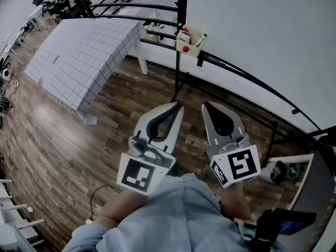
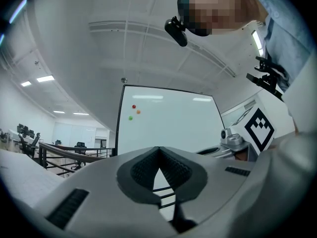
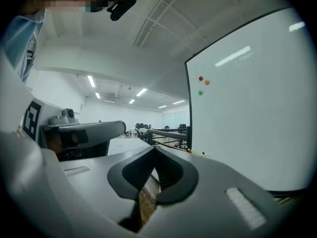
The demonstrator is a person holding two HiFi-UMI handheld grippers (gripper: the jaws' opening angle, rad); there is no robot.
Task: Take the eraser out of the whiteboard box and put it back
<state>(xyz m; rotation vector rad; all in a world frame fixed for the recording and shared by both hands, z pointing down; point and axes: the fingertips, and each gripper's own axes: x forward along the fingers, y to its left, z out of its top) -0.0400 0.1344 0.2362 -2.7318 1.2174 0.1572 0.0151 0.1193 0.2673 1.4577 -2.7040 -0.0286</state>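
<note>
A cream whiteboard box (image 1: pixel 190 41) hangs on the whiteboard's black frame, with red items showing in it. I cannot make out the eraser among them. The whiteboard (image 1: pixel 262 30) fills the upper right. It faces the left gripper view (image 2: pixel 168 123) and stands at the right in the right gripper view (image 3: pixel 247 108). My left gripper (image 1: pixel 178 105) and right gripper (image 1: pixel 206 105) are held side by side above the wooden floor, well short of the box. Both point toward the board. The left gripper (image 2: pixel 158 148) is shut with nothing in it. The right gripper (image 3: pixel 154 148) is also shut and holds nothing.
A table under a grid-patterned cloth (image 1: pixel 84 51) stands at the left. The black stand rails (image 1: pixel 247 83) run along the floor under the board. Three coloured magnets (image 3: pixel 200 78) stick to the board. A cart with gear (image 1: pixel 294 172) is at the right.
</note>
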